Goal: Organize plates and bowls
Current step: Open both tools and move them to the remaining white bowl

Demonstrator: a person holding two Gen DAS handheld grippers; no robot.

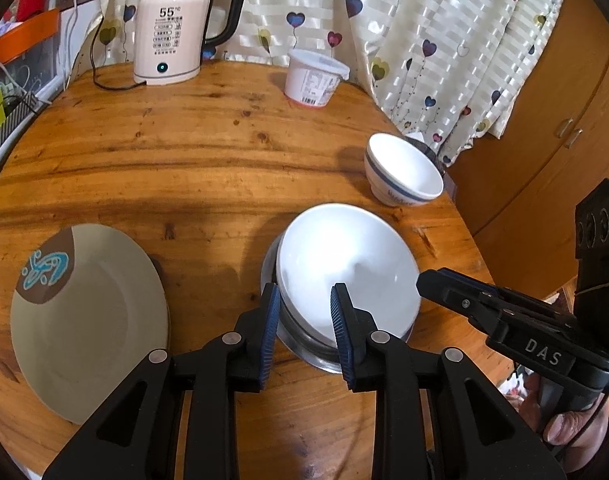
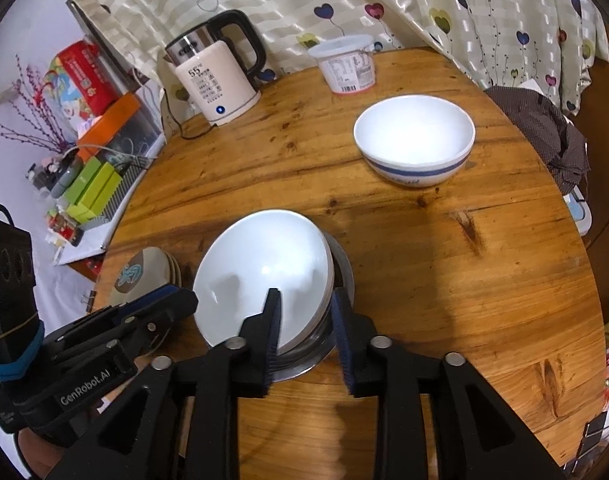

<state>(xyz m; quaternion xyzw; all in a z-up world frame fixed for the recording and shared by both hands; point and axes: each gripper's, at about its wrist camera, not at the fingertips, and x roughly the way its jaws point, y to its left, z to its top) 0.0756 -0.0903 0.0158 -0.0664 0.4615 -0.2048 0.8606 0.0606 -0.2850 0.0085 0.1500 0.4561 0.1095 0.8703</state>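
Round wooden table [image 1: 208, 152] before heart-print curtain [image 1: 424, 20], kettle [image 1: 176, 28] at back.

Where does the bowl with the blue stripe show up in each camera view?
Left wrist view: the blue-striped bowl sits right of centre, near the table's right edge, beyond the plain white bowl.
Right wrist view: the blue-striped bowl sits upper right of centre, well in from the edge, again beyond the white bowl.
Shared landmark: the electric kettle at the table's far left, by the curtain.
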